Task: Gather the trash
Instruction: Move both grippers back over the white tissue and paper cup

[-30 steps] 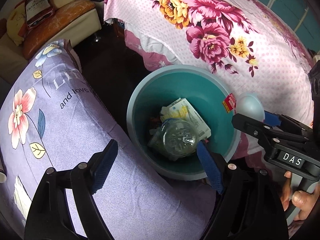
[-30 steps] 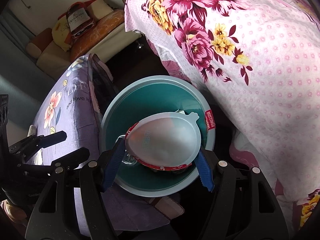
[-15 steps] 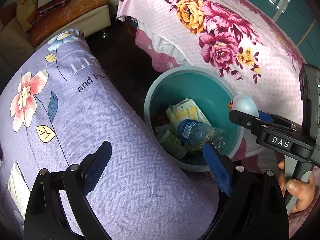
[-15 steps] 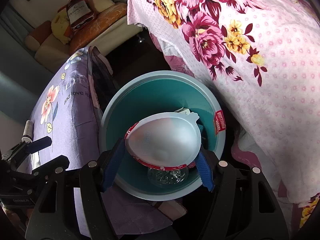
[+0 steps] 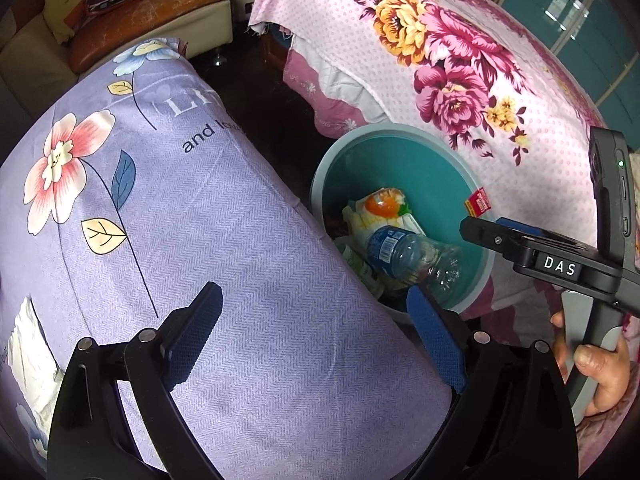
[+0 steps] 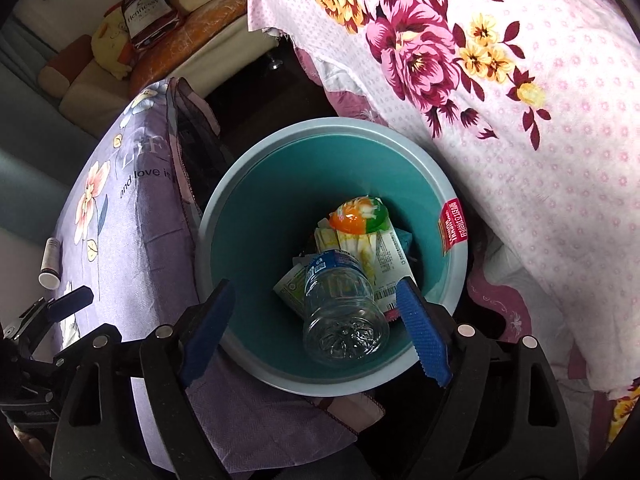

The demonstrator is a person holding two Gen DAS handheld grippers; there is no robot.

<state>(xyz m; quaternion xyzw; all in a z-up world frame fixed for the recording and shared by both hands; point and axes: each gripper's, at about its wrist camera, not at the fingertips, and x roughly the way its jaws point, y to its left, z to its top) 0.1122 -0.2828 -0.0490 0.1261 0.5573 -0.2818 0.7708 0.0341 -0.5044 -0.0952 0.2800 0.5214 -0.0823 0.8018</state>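
Note:
A teal trash bin stands between two cloth-covered pieces of furniture; it also shows in the left wrist view. Inside lie a clear plastic bottle, paper wrappers and a cup with an orange and green lid. My right gripper is open and empty, right above the bin's near rim. My left gripper is open and empty above the purple flowered cloth, left of the bin. The right gripper also shows in the left wrist view. A small white-capped tube lies on the purple cloth.
A pink flowered cloth covers the furniture right of the bin. A sofa with cushions and a bottle-shaped pillow stands at the back. The floor between the pieces of furniture is dark.
My right gripper has opened and the lidded cup it held now lies in the bin. My left gripper has drawn back to the left, over the purple cloth.

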